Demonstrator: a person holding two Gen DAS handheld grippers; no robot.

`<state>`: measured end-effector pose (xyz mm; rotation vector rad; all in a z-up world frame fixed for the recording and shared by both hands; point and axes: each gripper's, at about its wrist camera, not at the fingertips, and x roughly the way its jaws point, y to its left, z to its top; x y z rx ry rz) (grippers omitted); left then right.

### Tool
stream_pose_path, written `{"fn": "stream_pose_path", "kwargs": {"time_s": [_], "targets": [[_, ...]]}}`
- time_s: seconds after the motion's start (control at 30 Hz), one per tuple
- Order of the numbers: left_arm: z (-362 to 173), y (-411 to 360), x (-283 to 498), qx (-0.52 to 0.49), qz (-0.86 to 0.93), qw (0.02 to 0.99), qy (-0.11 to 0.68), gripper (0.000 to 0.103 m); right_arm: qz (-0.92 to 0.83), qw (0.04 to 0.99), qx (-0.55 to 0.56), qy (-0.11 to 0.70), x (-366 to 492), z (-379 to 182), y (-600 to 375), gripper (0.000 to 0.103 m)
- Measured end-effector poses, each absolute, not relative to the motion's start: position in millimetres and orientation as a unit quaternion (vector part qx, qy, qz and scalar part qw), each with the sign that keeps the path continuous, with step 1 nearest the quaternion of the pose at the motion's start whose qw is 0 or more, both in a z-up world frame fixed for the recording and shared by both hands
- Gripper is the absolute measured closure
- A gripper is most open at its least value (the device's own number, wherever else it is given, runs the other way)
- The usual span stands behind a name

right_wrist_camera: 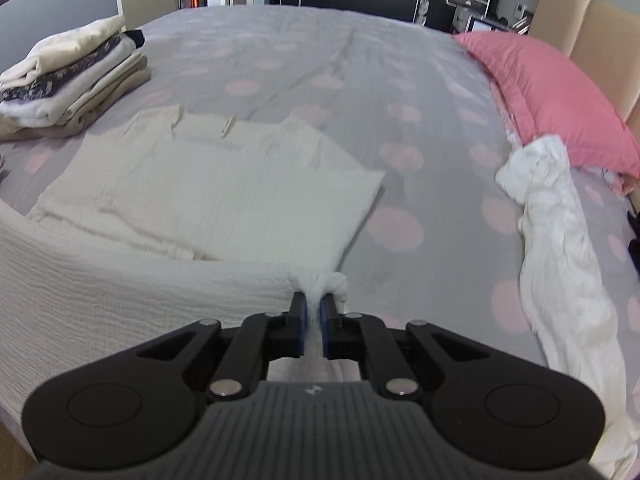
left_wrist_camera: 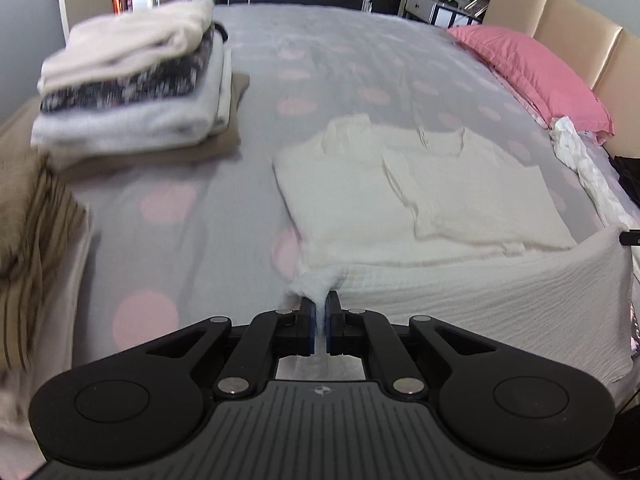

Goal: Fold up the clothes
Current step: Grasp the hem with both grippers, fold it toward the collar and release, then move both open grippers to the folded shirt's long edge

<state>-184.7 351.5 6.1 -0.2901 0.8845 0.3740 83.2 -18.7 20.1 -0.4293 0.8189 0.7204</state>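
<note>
A cream-white textured shirt (left_wrist_camera: pixel 400 192) lies flat on the bed, collar end away from me; it also shows in the right wrist view (right_wrist_camera: pixel 224 196). My left gripper (left_wrist_camera: pixel 319 304) is shut on the shirt's near left hem corner. My right gripper (right_wrist_camera: pixel 313 302) is shut on the near right hem corner. The hem between them is lifted and stretched into a raised band (left_wrist_camera: pixel 500 288) above the bed; it also shows in the right wrist view (right_wrist_camera: pixel 140 292).
A stack of folded clothes (left_wrist_camera: pixel 136 80) sits at the far left of the grey pink-dotted bed (right_wrist_camera: pixel 360 80). A brown garment (left_wrist_camera: pixel 36 216) lies near left. A crumpled white garment (right_wrist_camera: pixel 560 248) lies right, below a pink pillow (right_wrist_camera: pixel 552 100). The headboard (left_wrist_camera: pixel 580 40) is far right.
</note>
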Motion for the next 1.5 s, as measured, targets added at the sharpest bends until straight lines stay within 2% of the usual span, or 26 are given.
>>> {"fn": "stream_pose_path", "kwargs": {"time_s": [0.3,0.37,0.43,0.47,0.6,0.8,0.97,1.27,1.5], "targets": [[-19.6,357.2,-154.6,-0.135,0.179,0.872,0.436,0.097,0.332,0.83,-0.214,0.394,102.6,-0.3,7.2,0.092],[-22.1,355.1,-154.4,-0.126,0.182,0.87,0.441,0.088,0.327,0.833,-0.222,0.388,100.3,-3.6,6.2,0.083],[-23.3,351.8,-156.4,-0.112,0.19,0.868,0.445,0.079,0.321,0.837,-0.227,0.381,97.8,-5.3,2.7,0.06],[-23.6,349.4,-158.5,-0.103,0.192,0.868,0.446,0.077,0.317,0.84,-0.228,0.377,96.6,-5.5,0.0,0.058],[-24.0,336.0,-168.7,-0.075,0.179,0.872,0.449,0.065,0.325,0.841,-0.223,0.37,88.8,-7.2,-10.9,0.058],[-28.1,292.7,-186.6,0.002,0.106,0.882,0.459,0.063,0.39,0.809,-0.267,0.351,51.4,-17.0,-22.2,0.058],[-40.6,254.4,-204.1,0.078,0.035,0.87,0.486,0.06,0.458,0.752,-0.359,0.31,5.6,-30.8,-33.6,0.058],[-70.7,198.8,-242.4,0.208,-0.074,0.821,0.527,0.052,0.538,0.645,-0.471,0.269,-58.8,-53.1,-50.2,0.058],[-103.6,184.0,-264.6,0.315,-0.085,0.762,0.559,0.048,0.525,0.569,-0.59,0.231,-84.8,-81.9,-61.7,0.057]]}}
